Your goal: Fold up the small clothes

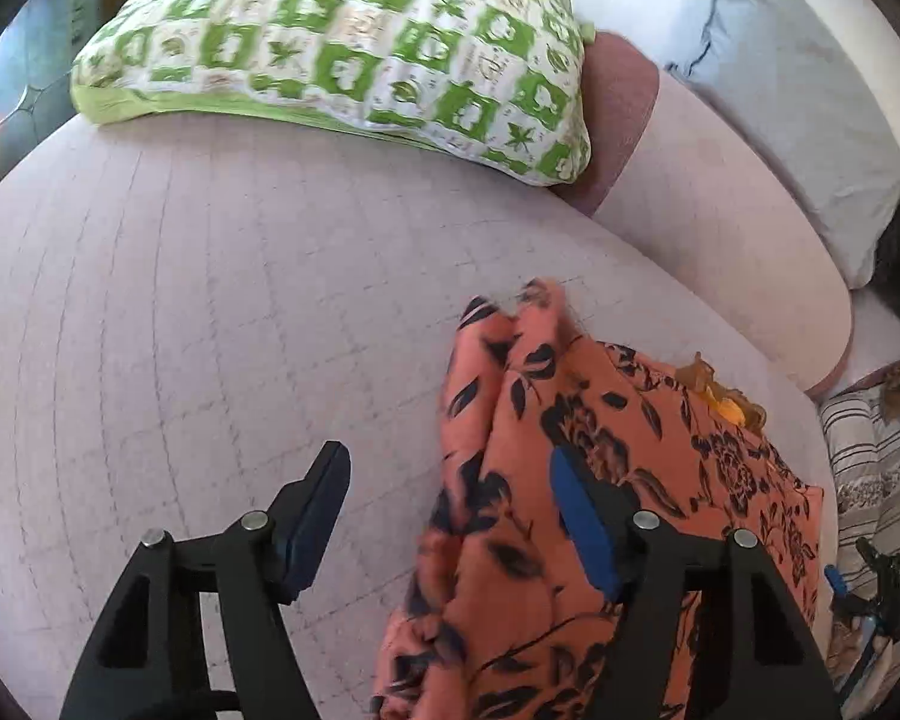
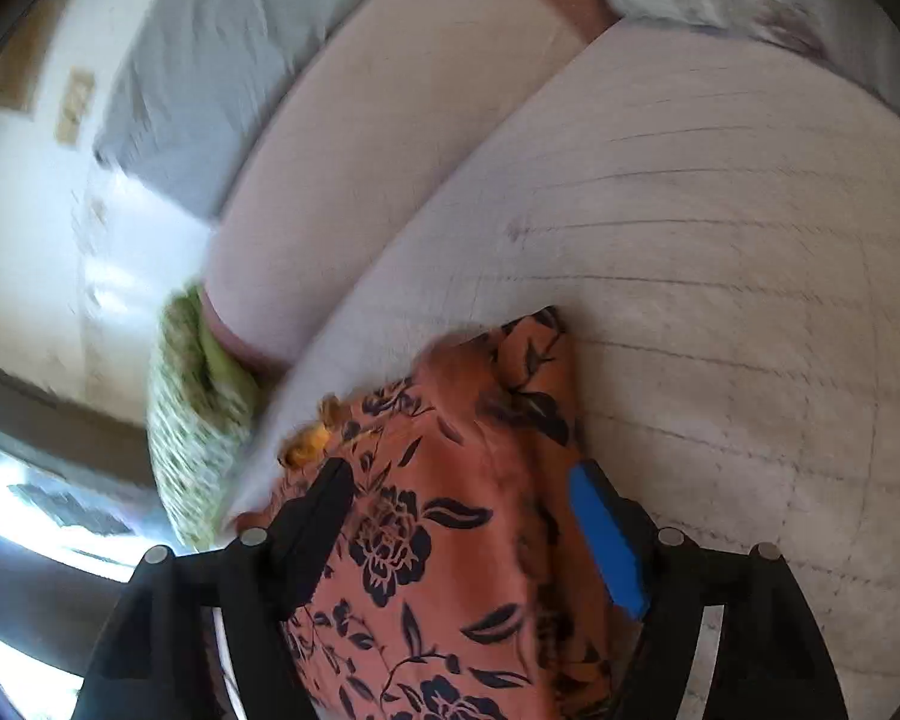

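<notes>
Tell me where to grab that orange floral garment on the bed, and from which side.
Take the orange floral garment at its bunched far tip, coming from the bare bedspread on its left. There the cloth stands up in folds that jaws could likely close across, while the rest lies flatter. Both the left gripper and right gripper are open.

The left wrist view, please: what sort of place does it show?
Probably a bedroom: a pink quilted bed, a green-patterned pillow and a grey pillow, with an orange floral garment lying on it.
</notes>
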Motion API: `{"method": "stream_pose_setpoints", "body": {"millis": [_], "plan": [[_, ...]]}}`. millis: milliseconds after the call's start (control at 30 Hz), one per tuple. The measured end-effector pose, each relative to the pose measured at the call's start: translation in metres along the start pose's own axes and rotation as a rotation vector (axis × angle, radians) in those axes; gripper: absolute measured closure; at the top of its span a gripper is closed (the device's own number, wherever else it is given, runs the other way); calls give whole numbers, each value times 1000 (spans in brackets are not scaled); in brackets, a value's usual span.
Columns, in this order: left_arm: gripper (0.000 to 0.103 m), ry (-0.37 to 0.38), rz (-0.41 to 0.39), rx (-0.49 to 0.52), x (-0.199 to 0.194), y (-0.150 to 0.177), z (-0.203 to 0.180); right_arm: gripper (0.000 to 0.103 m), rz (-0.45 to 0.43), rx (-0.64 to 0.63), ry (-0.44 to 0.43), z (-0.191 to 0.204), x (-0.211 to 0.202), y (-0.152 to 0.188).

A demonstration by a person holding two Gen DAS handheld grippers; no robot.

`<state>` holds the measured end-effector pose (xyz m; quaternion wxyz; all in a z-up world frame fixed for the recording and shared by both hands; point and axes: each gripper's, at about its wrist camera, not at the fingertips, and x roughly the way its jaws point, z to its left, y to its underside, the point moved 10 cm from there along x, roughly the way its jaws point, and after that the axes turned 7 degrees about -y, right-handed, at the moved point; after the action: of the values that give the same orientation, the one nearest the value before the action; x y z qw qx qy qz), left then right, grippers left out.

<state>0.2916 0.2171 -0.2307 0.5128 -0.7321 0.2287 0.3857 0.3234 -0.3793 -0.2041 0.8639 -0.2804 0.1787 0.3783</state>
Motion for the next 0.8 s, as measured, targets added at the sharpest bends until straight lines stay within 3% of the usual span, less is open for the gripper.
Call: {"method": "stream_pose_setpoints", "body": {"millis": [100,200,300,367,400,433,467,500,633,733,800], "plan": [[33,-6,-15,84,-11,17,6,25,59,-116,99,-10,-10,24],[31,48,39,154,-7,34,-9,25,125,-158,100,-8,1,34],[25,19,113,192,16,52,-13,25,173,-118,40,0,21,39],[23,-11,77,232,20,53,-18,23,239,-116,70,-2,42,52],[27,-22,72,256,20,53,-23,24,264,-157,119,-2,51,57],[54,-22,80,259,21,53,-25,34,278,-211,155,4,57,60],[76,-1,93,253,21,52,-29,51,293,-221,162,9,58,61],[86,32,126,222,22,49,-34,86,327,-194,130,16,62,65],[89,36,84,182,-4,34,-40,88,293,-185,70,55,51,60],[89,110,4,161,-62,31,-46,88,254,-228,19,90,19,58],[90,117,-54,174,-104,40,-47,88,244,-260,-5,110,-3,60]]}}
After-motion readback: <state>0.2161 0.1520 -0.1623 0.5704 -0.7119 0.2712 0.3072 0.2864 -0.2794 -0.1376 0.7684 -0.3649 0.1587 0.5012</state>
